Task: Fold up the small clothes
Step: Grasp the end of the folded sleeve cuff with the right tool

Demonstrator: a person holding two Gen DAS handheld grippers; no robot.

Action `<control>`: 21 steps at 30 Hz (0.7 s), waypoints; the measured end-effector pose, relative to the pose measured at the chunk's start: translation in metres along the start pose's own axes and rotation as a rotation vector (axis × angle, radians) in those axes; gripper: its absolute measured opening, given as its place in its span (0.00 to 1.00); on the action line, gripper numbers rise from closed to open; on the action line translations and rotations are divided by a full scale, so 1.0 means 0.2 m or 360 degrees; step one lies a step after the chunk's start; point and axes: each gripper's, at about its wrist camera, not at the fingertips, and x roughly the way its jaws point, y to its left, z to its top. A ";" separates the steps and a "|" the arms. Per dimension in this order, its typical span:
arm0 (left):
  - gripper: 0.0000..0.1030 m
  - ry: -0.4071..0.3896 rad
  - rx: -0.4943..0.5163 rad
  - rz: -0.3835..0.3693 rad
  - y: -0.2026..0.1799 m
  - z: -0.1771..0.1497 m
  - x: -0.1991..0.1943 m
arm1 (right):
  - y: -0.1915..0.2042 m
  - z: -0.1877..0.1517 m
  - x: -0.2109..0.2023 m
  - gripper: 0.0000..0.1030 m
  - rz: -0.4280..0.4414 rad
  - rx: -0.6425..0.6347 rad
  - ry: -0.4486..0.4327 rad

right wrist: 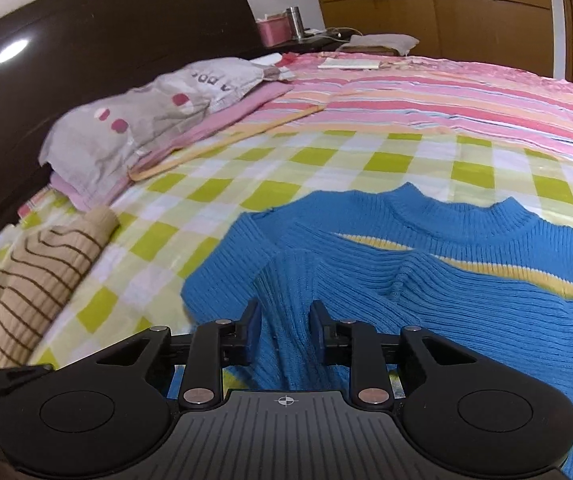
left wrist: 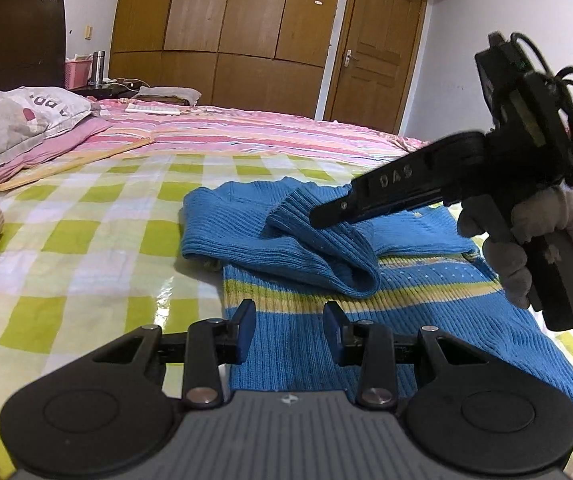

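Observation:
A blue ribbed sweater with yellow and green bands lies flat on the checked sheet. One sleeve is folded across its chest. My left gripper is open and empty, low over the sweater's hem side. My right gripper shows in the left wrist view, held by a gloved hand, reaching in from the right above the folded sleeve. In the right wrist view the right gripper has sleeve fabric between its fingers, which stand a little apart. The collar lies beyond.
A beige striped folded garment lies at the left. A grey pillow and pink bedding are further back, by the dark headboard. A wooden stick lies on the sheet. Wardrobe and door behind.

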 end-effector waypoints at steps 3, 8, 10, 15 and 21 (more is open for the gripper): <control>0.42 0.0003 -0.0004 0.0000 0.01 0.00 0.00 | -0.02 0.00 0.05 0.27 -0.0073 -0.0005 0.0039; 0.42 0.0006 -0.0002 -0.0004 0.01 -0.01 0.00 | -0.04 0.00 0.09 0.27 -0.0056 0.0031 0.0081; 0.42 0.0009 -0.0002 -0.0003 0.01 -0.01 0.01 | -0.03 0.00 0.09 0.14 -0.0043 0.0031 0.0087; 0.42 0.0007 -0.0007 0.0002 0.02 -0.01 0.01 | 0.01 0.02 0.03 0.03 0.0010 0.0036 0.0078; 0.42 -0.0010 -0.0017 0.0024 0.02 -0.01 0.00 | -0.09 0.19 -0.17 0.03 0.0030 0.0292 -0.0204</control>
